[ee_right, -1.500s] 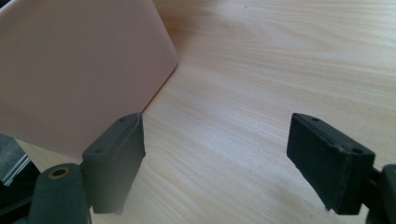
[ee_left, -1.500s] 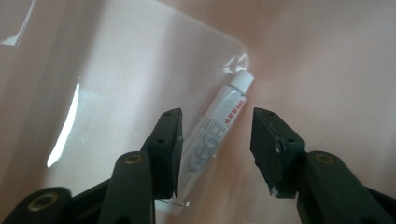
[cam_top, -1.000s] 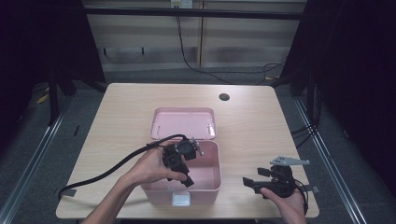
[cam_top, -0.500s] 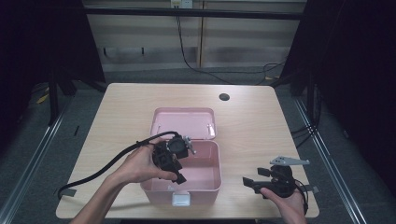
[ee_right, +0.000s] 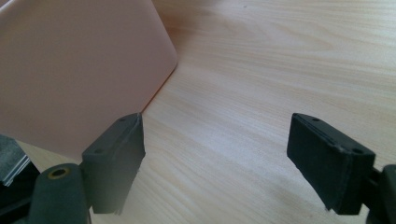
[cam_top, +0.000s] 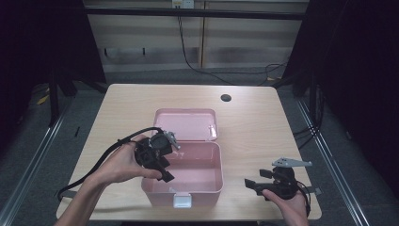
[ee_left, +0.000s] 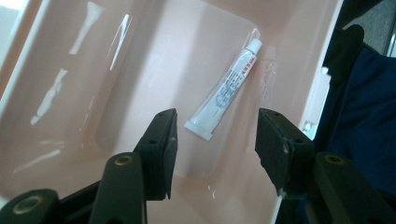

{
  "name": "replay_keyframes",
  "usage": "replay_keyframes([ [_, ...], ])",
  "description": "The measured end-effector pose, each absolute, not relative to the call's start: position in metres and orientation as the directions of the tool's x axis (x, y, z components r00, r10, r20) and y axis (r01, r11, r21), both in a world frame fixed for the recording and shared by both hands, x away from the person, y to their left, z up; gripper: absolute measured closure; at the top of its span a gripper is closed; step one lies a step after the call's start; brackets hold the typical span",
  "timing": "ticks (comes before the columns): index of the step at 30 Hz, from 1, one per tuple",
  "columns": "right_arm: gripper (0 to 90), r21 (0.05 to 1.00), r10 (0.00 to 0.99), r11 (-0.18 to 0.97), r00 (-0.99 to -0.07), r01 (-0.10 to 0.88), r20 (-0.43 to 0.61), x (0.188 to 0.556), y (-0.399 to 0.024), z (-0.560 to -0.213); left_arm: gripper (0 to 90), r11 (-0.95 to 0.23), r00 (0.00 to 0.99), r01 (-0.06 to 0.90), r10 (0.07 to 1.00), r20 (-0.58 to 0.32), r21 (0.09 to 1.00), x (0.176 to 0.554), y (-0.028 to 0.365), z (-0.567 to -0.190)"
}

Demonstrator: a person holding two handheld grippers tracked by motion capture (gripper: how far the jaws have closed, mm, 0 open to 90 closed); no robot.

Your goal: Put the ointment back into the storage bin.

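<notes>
A pink box (cam_top: 212,155) stands open in the middle of the table, its lid (cam_top: 186,125) folded back. On the box floor lies a white tube (ee_left: 226,91) with a white cap and blue print. My left gripper (cam_top: 160,160) hangs over the box's left rim, tilted down into it, jaws open and empty; in the left gripper view the left gripper (ee_left: 215,142) frames the tube's crimped end from above. My right gripper (cam_top: 254,184) rests low at the table's front right, open and empty, pointing left at the box's outer wall (ee_right: 70,70). The right gripper (ee_right: 215,158) is over bare wood.
A white latch (cam_top: 182,201) sits on the box's front wall. A round cable hole (cam_top: 226,98) is at the table's back right. The left gripper's black cable (cam_top: 94,167) trails off the table's front left. Bare wooden tabletop (cam_top: 263,127) lies right of the box.
My left gripper has lifted and pulled back to the left, from deep inside the box to its left rim. The tube now lies free on the box floor. The right gripper has stayed still.
</notes>
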State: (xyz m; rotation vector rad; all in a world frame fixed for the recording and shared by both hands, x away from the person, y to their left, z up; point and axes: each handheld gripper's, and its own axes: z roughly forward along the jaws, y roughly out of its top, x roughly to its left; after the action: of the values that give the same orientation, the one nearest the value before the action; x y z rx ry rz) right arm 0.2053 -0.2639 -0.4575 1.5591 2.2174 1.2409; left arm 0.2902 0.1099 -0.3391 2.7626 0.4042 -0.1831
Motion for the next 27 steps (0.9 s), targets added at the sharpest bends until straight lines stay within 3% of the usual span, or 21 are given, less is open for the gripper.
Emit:
replay_keyframes([
  [27,18.8,0.698,0.839,0.119,-0.448,0.706,0.310,0.206,-0.263,-0.458,49.5,-0.817,0.920,0.392,0.346,-0.185,0.422,0.280,0.200,-0.332],
])
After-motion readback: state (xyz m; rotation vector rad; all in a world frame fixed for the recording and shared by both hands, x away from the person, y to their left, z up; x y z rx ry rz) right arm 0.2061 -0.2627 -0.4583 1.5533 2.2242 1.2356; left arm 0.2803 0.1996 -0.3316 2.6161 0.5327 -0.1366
